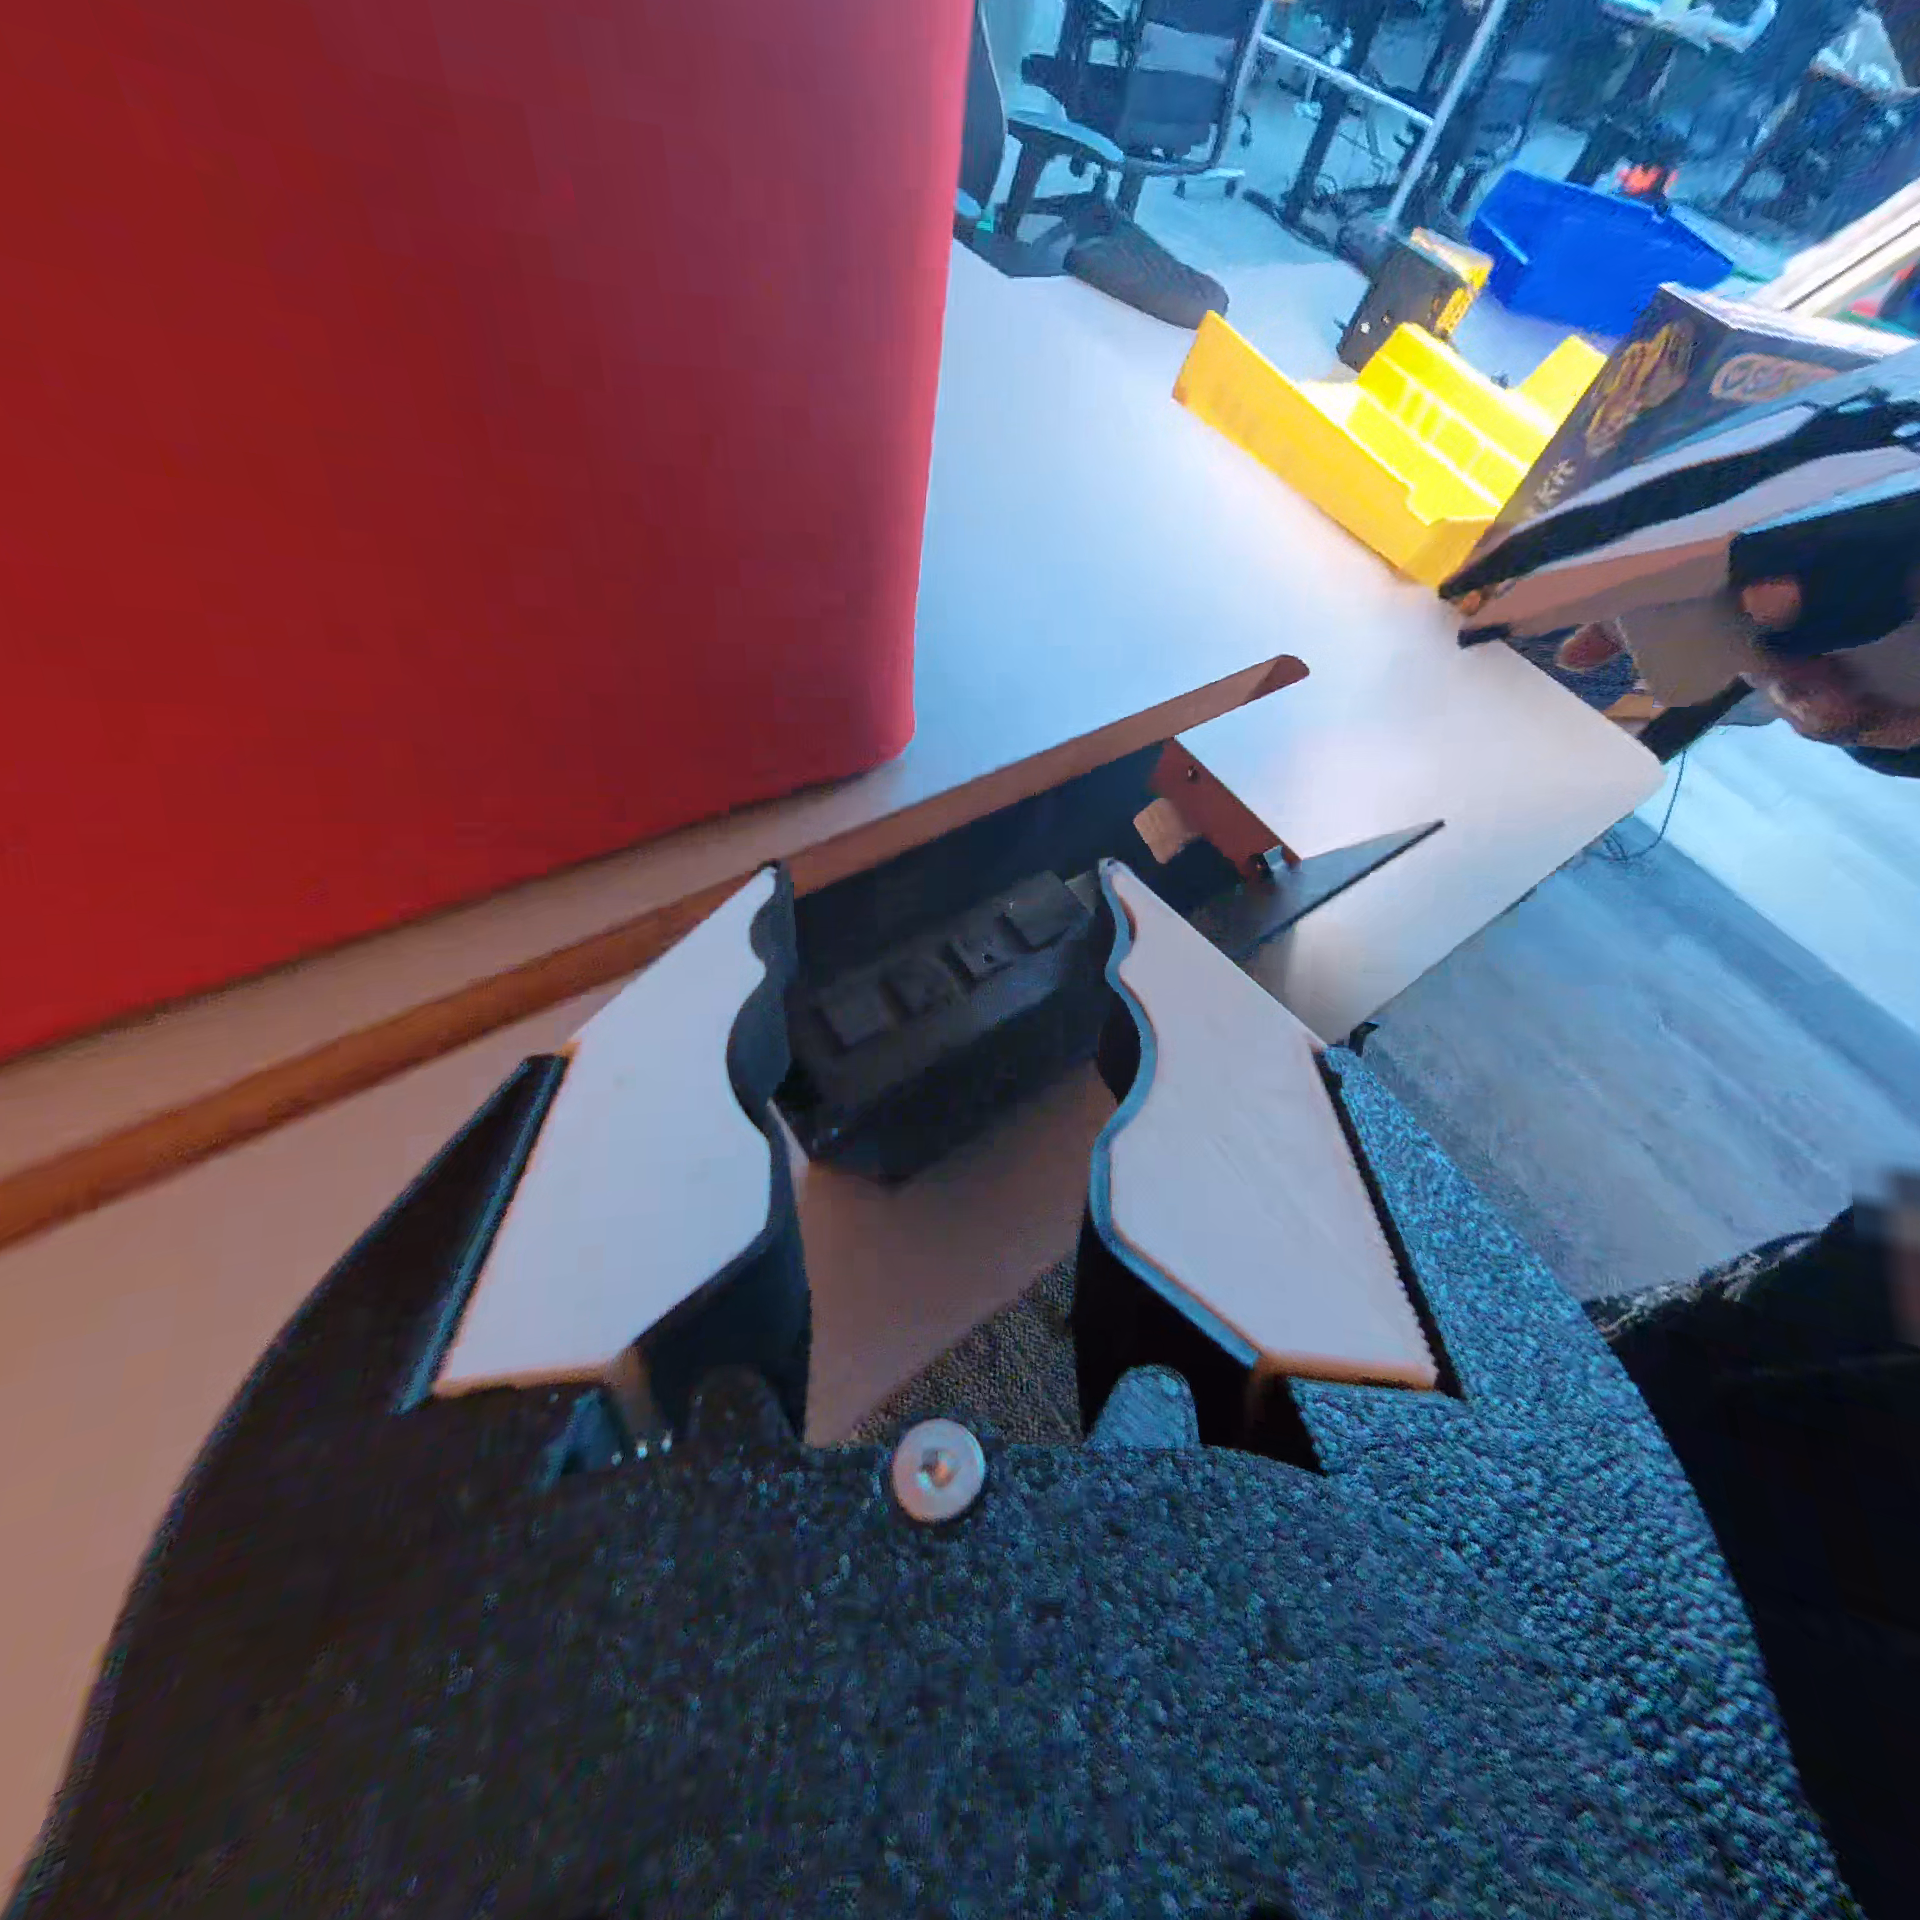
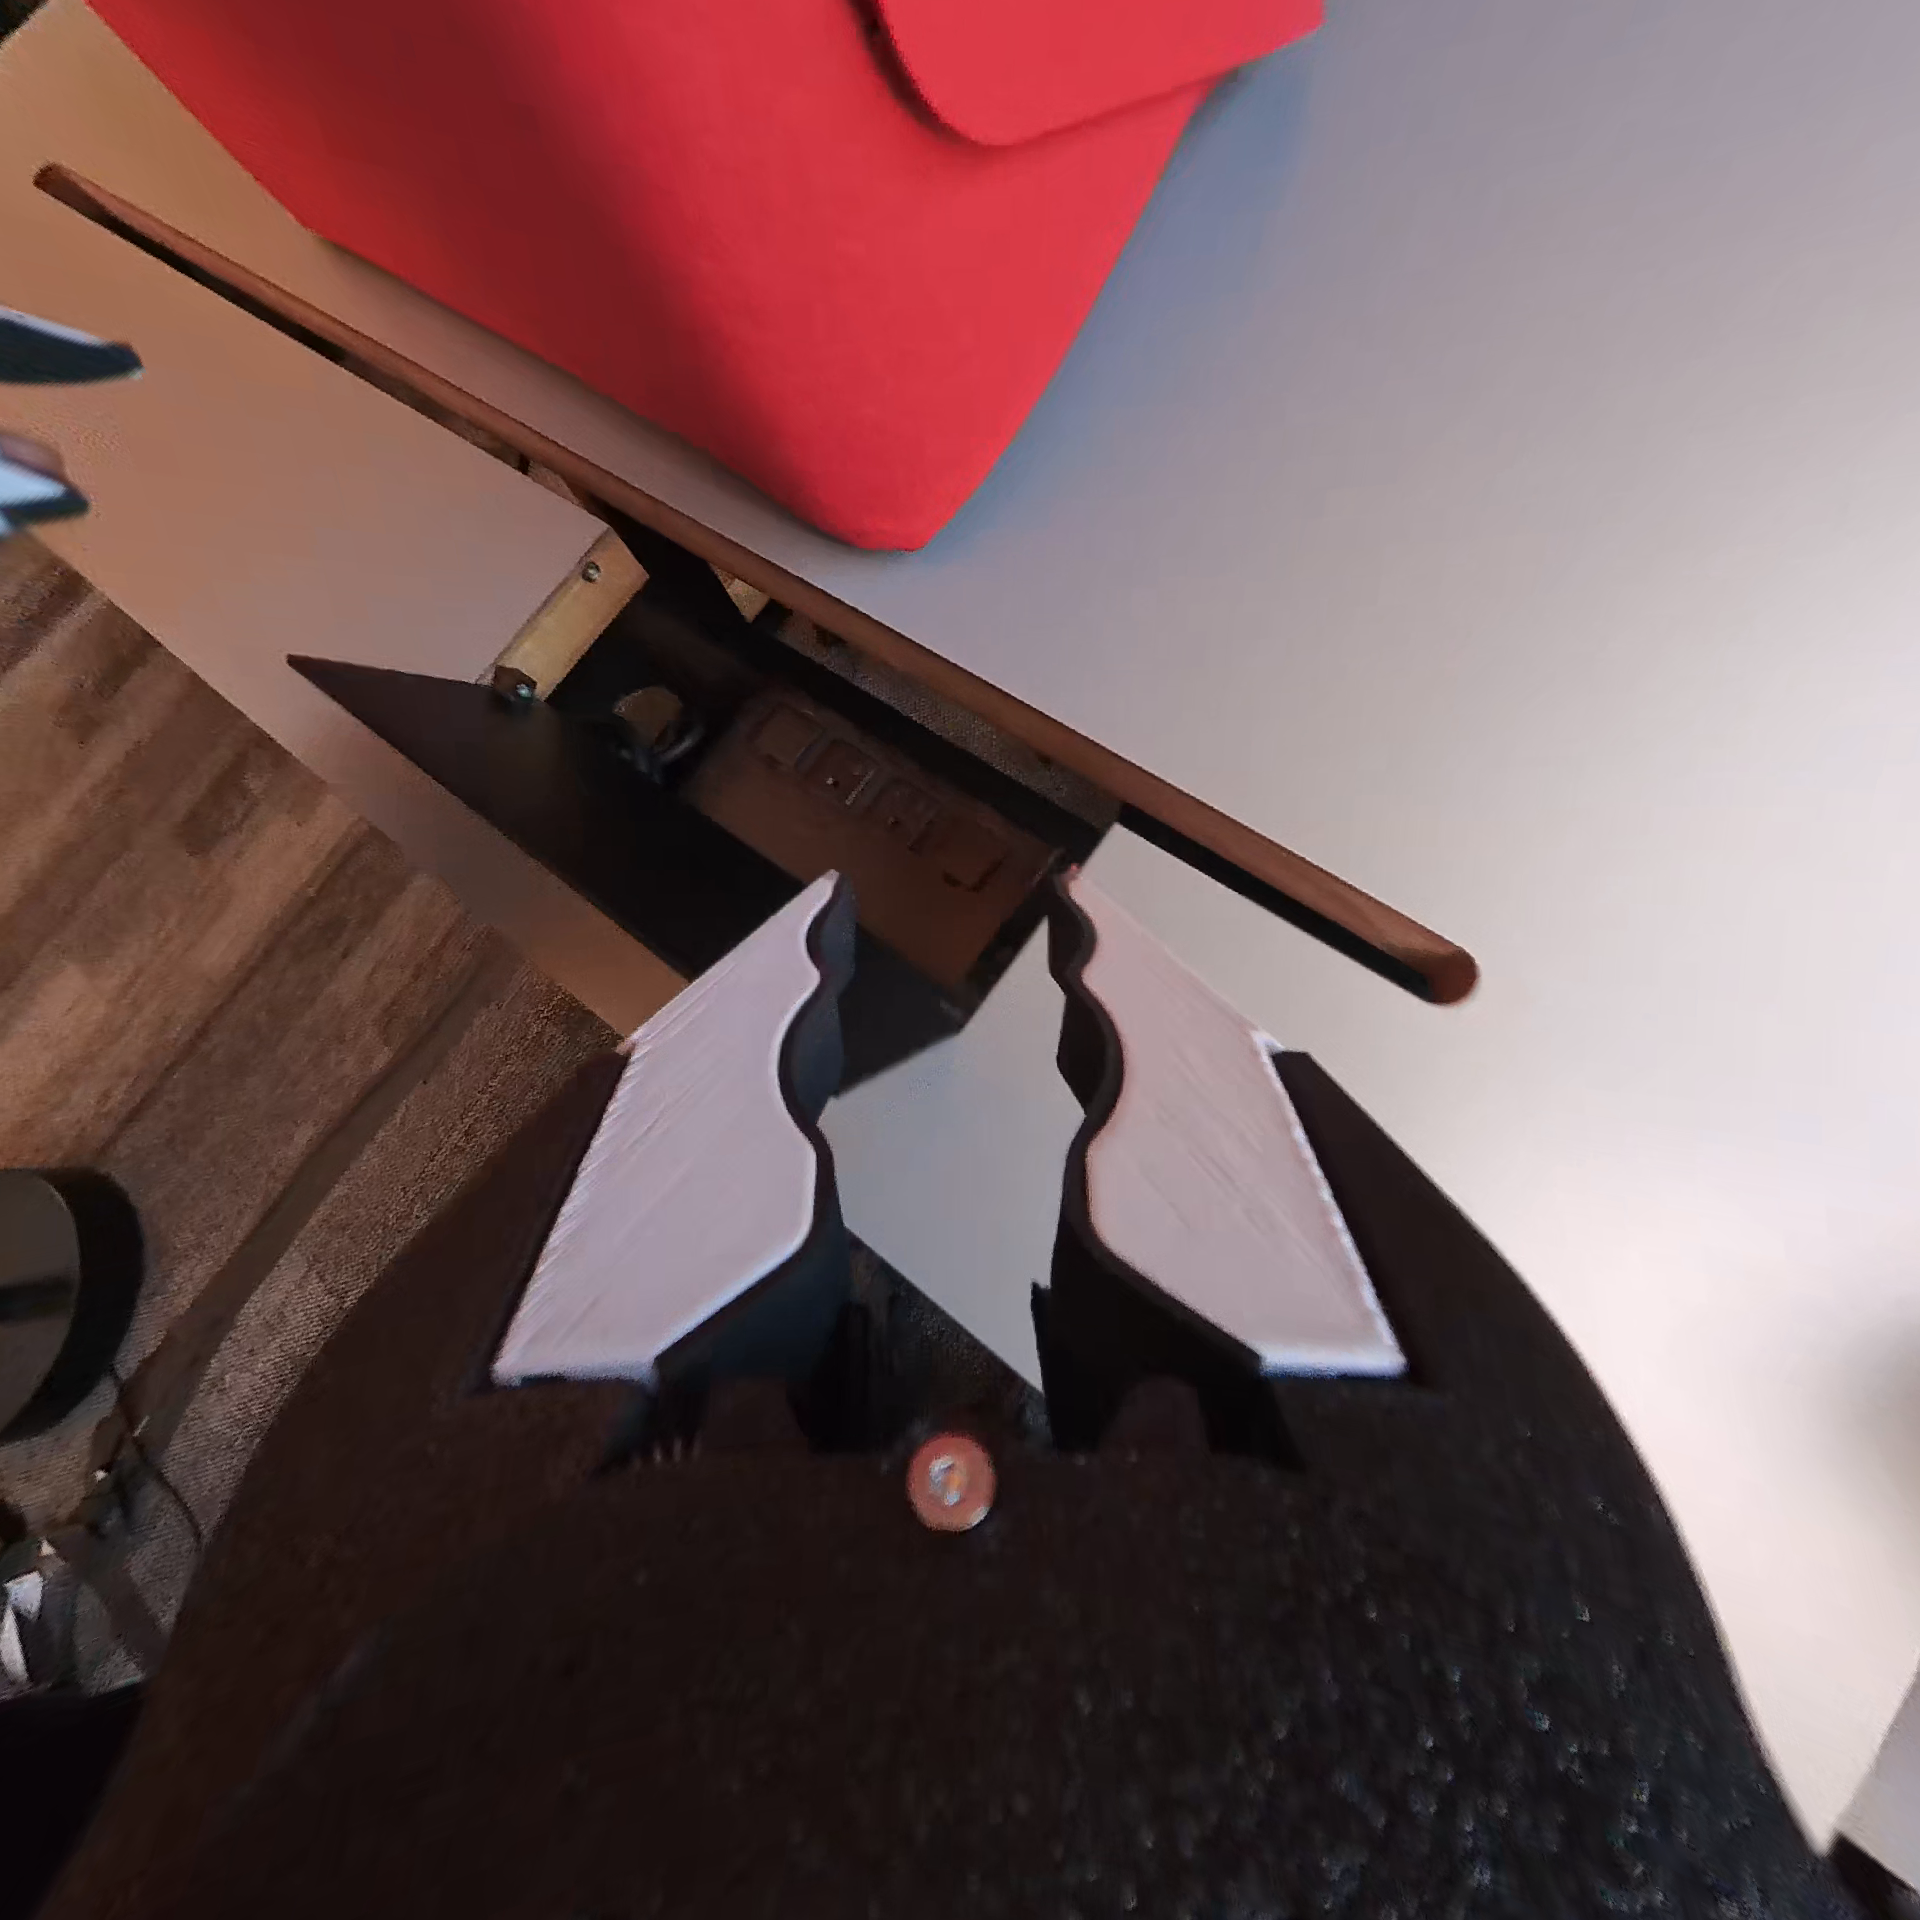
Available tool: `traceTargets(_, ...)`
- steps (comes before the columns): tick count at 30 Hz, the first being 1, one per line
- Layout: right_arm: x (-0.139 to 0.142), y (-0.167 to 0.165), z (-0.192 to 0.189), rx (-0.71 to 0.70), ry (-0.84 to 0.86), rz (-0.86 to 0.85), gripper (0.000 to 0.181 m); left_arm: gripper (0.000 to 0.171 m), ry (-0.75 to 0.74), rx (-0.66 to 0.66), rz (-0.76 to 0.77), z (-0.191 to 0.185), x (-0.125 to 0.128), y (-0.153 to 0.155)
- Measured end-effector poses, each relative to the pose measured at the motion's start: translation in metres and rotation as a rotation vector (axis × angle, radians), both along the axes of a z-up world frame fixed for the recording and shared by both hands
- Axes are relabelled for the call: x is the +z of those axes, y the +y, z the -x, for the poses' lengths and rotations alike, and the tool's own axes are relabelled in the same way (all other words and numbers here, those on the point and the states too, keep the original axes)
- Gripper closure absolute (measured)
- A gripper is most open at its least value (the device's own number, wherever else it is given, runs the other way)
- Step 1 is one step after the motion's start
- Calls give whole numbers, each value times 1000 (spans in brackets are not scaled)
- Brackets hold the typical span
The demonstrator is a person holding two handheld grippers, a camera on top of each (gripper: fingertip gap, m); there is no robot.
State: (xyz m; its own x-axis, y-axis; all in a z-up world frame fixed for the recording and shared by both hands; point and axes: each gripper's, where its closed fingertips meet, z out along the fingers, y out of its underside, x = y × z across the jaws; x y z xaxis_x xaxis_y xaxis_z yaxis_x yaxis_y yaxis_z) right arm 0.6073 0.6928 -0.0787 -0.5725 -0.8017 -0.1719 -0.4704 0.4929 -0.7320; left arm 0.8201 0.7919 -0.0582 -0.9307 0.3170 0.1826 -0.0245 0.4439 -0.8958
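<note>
Both hand-held grippers, left [image 1: 940,883] and right [image 2: 951,888], are hovering spread and empty, each aiming at the black button panel [image 1: 935,977] tucked under the counter [image 1: 1091,540] edge below the red divider [image 1: 457,416].

We see a plain red panel [image 1: 457,416] on the white desk [image 1: 1091,540]. Beyond the panel sit a yellow bin [image 1: 1382,436] and a blue bin [image 1: 1590,249].

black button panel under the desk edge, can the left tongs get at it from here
Probably yes: the left tongs stand open right in front of the black button panel, nothing between them. The desk edge overhangs it just above.
</note>
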Motion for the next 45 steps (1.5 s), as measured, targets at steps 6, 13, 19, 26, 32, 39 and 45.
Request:
traceTargets(6, -6, -1, 50, -87, -50, -43, 147, 126, -109, -278, -172, 56, -23, -44)
traceTargets(13, -11, 6, 108, -82, -70, -35, 148, 136, -326, -628, -303, 135, -76, -96)
traceTargets(19, -8, 8, 156, -65, -48, 14, 150, 139, -564, -855, -327, 161, -143, -122)
traceTargets(26, -19, 8, 177, -198, 2, -30, 150, 148, -706, -1085, -231, 174, -183, -120)
traceTargets(32, -22, 14, 142, -321, 6, -53, 151, 147, -750, -995, -138, 182, -193, -126)
traceTargets(39, -18, 22, 104, -379, 27, -56, 151, 145, -714, -1012, -182, 193, -223, -126)
traceTargets(45, -12, 28, 102, -434, 66, -47, 151, 146, -644, -992, -206, 207, -239, -134)
